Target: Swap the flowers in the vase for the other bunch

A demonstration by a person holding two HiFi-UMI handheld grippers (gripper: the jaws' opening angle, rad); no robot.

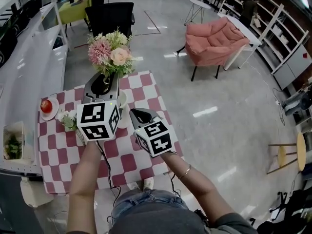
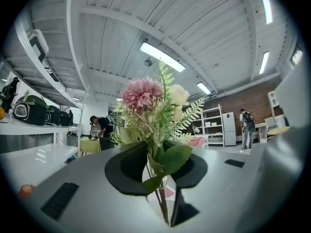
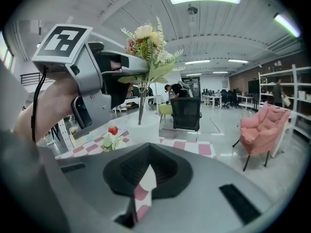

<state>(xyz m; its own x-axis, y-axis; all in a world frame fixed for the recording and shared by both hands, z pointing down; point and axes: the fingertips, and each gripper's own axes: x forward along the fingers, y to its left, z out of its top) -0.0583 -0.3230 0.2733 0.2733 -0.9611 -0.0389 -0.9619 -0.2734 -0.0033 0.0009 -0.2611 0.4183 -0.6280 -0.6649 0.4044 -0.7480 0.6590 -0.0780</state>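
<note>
A bunch of pink and peach flowers (image 1: 111,50) stands upright with its stems (image 2: 159,198) between the jaws of my left gripper (image 1: 105,82). A dark gap shows beside the stems, so the jaws stand parted. In the right gripper view the stems (image 3: 141,98) run down into the white vase (image 3: 141,130). In the head view the vase (image 1: 123,100) is mostly hidden behind the left gripper. The other bunch (image 1: 66,118), white flowers, lies on the checked cloth at the left. My right gripper (image 1: 138,115) hovers to the right of the vase, shut and empty.
A red apple (image 1: 46,105) sits on a small plate near the cloth's left edge. A white counter (image 1: 29,67) runs along the left, with a tray of greens (image 1: 12,143). A black chair (image 1: 109,16) stands behind the table and a pink armchair (image 1: 214,43) at the right.
</note>
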